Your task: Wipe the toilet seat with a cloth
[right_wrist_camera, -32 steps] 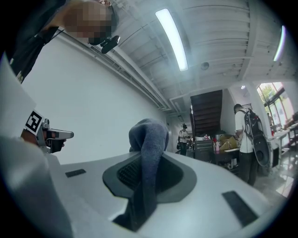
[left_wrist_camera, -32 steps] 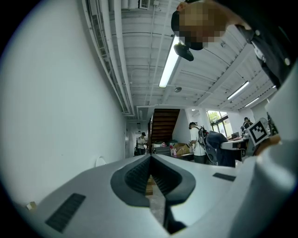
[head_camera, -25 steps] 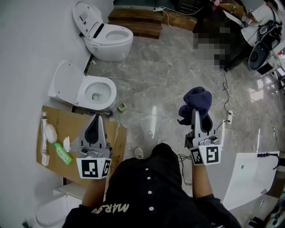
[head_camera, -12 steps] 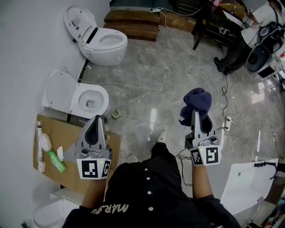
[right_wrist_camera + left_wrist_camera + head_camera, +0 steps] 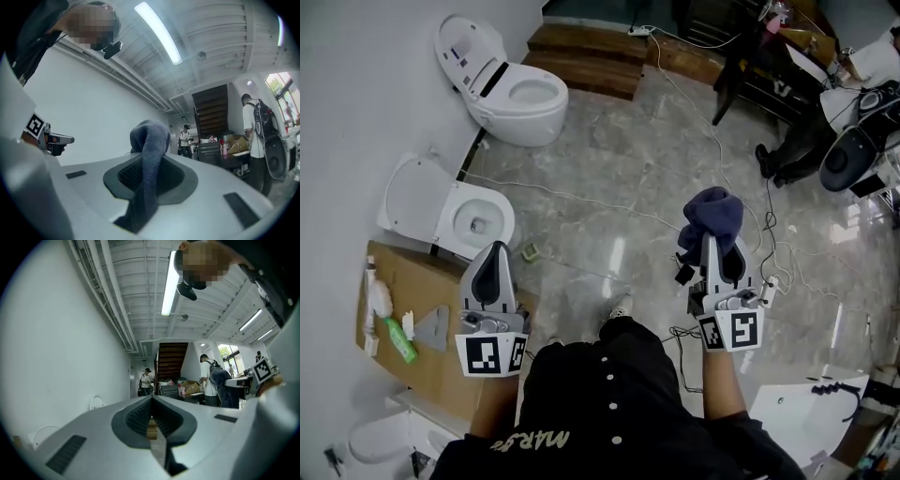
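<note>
My right gripper is shut on a dark blue cloth, which bunches above the jaws and hangs down between them. It is held over the marble floor, well to the right of both toilets. My left gripper is shut with nothing in it, its jaws meeting in the left gripper view. It hovers just right of the nearer toilet, whose lid stands up and whose seat is down. A second toilet stands farther back, lid raised.
A cardboard sheet at lower left carries a green bottle and a brush. Cables trail across the floor. A small green object lies by the nearer toilet. Wooden steps sit at the back. A white basin lies at lower right.
The view has shifted: both toilets and the cardboard sit farther left and lower in frame. Both grippers keep their pose and grip; the person at the back right is now mostly out of view.
</note>
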The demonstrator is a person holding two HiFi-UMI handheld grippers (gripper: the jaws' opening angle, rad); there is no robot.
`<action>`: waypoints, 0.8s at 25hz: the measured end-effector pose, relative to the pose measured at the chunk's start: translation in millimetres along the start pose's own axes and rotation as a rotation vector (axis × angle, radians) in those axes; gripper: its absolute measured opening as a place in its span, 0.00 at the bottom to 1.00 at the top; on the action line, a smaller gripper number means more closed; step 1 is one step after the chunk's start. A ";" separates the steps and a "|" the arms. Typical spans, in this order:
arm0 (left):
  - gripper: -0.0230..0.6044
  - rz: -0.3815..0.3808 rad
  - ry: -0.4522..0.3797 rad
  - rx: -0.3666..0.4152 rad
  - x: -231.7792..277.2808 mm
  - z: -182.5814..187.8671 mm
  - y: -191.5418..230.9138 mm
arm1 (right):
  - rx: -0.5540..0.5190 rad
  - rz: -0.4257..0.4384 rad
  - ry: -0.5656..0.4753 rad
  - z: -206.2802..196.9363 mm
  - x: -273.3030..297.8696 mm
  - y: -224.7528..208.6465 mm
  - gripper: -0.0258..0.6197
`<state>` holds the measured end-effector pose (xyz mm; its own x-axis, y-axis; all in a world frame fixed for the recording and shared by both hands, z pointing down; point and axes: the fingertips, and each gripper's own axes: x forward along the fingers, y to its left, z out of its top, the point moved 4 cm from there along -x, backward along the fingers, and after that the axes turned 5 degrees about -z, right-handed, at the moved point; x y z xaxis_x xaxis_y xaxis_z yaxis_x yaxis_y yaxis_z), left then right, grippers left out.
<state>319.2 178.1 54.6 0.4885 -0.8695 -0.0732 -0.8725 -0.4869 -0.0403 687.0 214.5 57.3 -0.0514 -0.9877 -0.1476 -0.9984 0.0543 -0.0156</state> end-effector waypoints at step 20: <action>0.05 0.354 0.015 0.004 -3.8 -15.2 41.5 | 0.042 0.300 0.044 -41.1 137.8 32.6 0.15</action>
<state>281.1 159.9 68.4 0.1555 -0.9854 -0.0689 -0.9878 -0.1546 -0.0188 646.4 74.1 77.1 -0.3453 -0.9321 -0.1090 -0.9368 0.3493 -0.0191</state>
